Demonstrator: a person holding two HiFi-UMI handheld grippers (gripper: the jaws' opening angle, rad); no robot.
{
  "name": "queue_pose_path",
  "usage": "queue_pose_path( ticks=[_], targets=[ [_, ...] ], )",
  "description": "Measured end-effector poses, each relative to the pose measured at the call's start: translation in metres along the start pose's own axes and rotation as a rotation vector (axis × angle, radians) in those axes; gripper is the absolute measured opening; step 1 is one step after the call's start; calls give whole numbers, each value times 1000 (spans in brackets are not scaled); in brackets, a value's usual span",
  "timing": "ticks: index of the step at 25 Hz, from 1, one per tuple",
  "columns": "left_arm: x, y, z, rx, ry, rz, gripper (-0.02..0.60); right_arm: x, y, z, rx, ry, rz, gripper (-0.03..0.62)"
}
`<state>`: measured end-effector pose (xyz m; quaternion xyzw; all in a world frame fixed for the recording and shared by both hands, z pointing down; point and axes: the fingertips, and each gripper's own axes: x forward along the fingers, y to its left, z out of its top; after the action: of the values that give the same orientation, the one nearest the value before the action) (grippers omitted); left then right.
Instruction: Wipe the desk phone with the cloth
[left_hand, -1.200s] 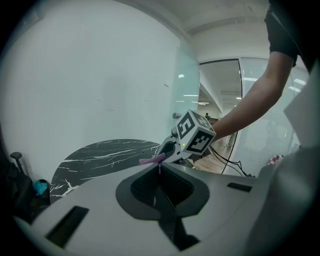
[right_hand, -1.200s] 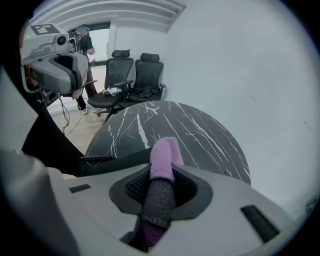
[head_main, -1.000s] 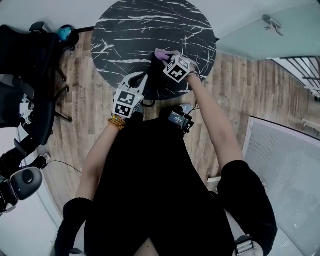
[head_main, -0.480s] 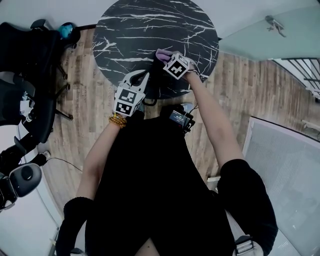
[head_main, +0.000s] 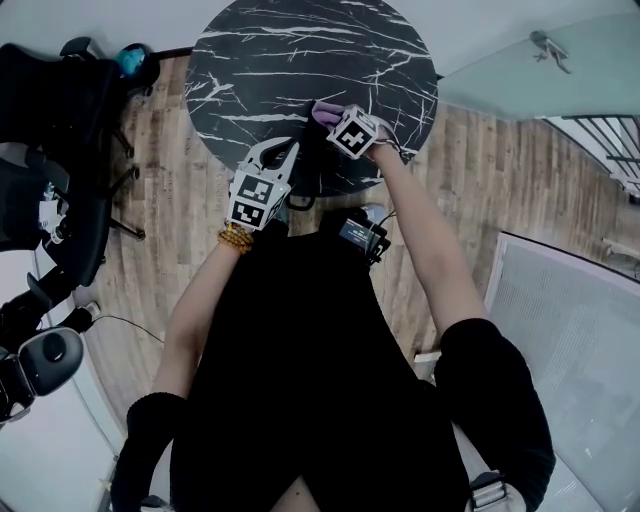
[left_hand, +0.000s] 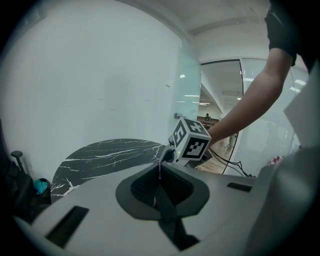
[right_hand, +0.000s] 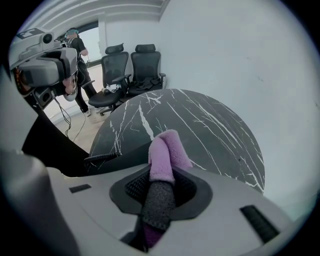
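The black desk phone (head_main: 318, 168) sits at the near edge of the round black marble table (head_main: 300, 50); against the dark top its shape is hard to make out. My right gripper (head_main: 330, 112) is over the phone, shut on a purple cloth (head_main: 323, 108). In the right gripper view the cloth (right_hand: 166, 152) sticks out past the jaws, with the phone's dark body (right_hand: 55, 145) and coiled cord (right_hand: 102, 157) to the left. My left gripper (head_main: 279, 150) hovers at the table's near edge, left of the phone. In its own view the jaws (left_hand: 159, 175) are together, with nothing between them.
Black office chairs (head_main: 60, 110) stand on the wooden floor left of the table. A wall (head_main: 100, 20) runs behind the table and a glass partition (head_main: 540, 70) to the right. In the right gripper view two chairs (right_hand: 132, 70) and a person (right_hand: 77, 47) stand beyond the table.
Almost nothing differs. Both grippers have crept slightly toward the table's far side, and the cloth stays held in the right one.
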<state>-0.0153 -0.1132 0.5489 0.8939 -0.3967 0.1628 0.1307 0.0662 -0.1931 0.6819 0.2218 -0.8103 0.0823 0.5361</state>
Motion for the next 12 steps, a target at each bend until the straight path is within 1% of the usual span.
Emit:
queue_pose_path(
  ticks=[5, 12],
  targets=[
    [2, -4, 0, 2, 3, -11, 21, 1, 5, -6, 7, 21, 13, 86],
    [3, -4, -3, 2, 10, -11, 21, 3, 13, -8, 26, 15, 30, 86]
  ],
)
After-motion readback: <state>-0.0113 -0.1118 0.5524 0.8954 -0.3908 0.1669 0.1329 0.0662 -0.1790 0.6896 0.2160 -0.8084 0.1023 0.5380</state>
